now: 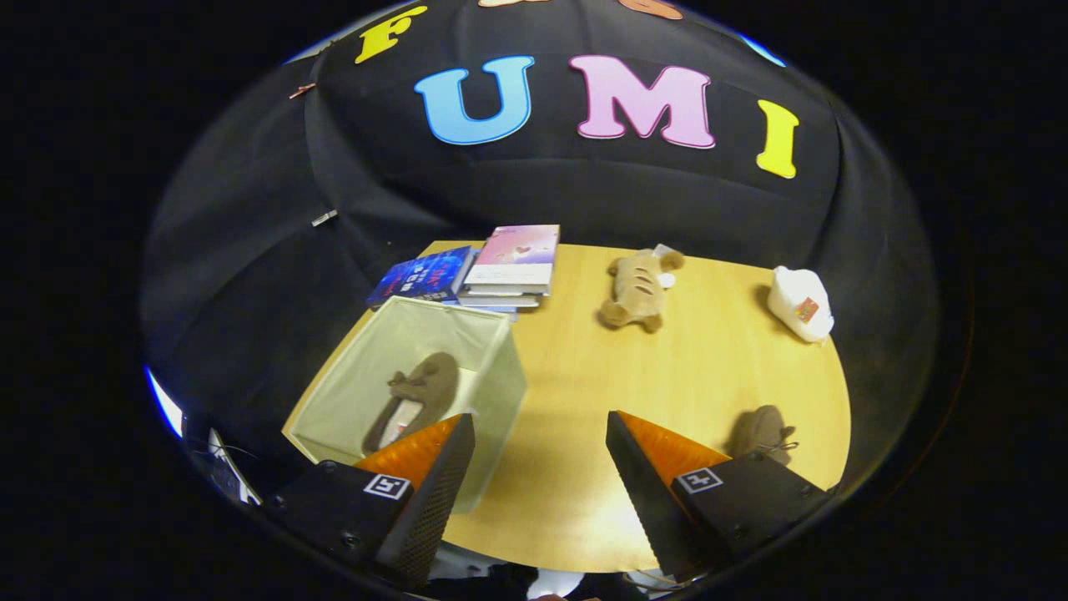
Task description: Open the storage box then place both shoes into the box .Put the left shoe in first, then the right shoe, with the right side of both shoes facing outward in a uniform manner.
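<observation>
Tool open; boxed shoe toe-away

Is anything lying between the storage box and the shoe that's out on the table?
Nothing: bare table between storage box and shoe; the open gripper hovers above it.

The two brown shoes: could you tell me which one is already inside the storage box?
The shoe lying in the open pale storage box, beyond one finger of the open gripper. The other shoe sits on the bare table beside the other finger.
</observation>
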`<act>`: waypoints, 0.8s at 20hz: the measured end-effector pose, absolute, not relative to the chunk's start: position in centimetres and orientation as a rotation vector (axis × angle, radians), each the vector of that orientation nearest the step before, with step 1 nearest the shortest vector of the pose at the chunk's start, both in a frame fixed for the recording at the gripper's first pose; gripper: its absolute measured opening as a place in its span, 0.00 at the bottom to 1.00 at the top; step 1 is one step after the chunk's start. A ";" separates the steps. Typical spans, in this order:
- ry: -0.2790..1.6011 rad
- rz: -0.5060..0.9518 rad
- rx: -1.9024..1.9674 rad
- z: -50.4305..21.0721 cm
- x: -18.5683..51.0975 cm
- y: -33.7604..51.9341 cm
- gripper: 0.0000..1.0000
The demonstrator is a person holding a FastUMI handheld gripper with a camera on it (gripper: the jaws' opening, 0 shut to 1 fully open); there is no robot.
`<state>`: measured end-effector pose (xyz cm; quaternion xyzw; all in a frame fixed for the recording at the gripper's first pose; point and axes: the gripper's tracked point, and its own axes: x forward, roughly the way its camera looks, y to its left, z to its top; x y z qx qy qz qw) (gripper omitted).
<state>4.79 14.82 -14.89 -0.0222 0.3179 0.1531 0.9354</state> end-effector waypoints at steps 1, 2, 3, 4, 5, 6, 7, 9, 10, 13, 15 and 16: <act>0.638 0.300 -0.062 -15.0 4.7 12.8 0.99; 0.628 0.287 -0.081 -15.2 4.7 10.7 0.99; 0.618 0.273 -0.099 -15.5 4.5 8.7 0.99; 0.610 0.256 -0.114 -15.7 4.6 6.6 0.99; 0.603 0.239 -0.124 -16.0 4.6 4.6 0.99; 0.603 0.221 -0.129 -16.6 4.5 2.7 0.99; 0.606 0.203 -0.130 -17.2 4.6 0.9 0.99; 0.619 0.164 -0.127 -18.7 4.6 -2.9 0.99; 0.631 0.142 -0.125 -19.6 4.5 -4.8 0.99; 0.680 0.116 -0.130 -22.8 4.1 -9.4 0.98; 0.705 0.102 -0.139 -24.5 4.2 -12.2 0.99; 0.715 0.097 -0.140 -25.4 4.4 -13.3 0.99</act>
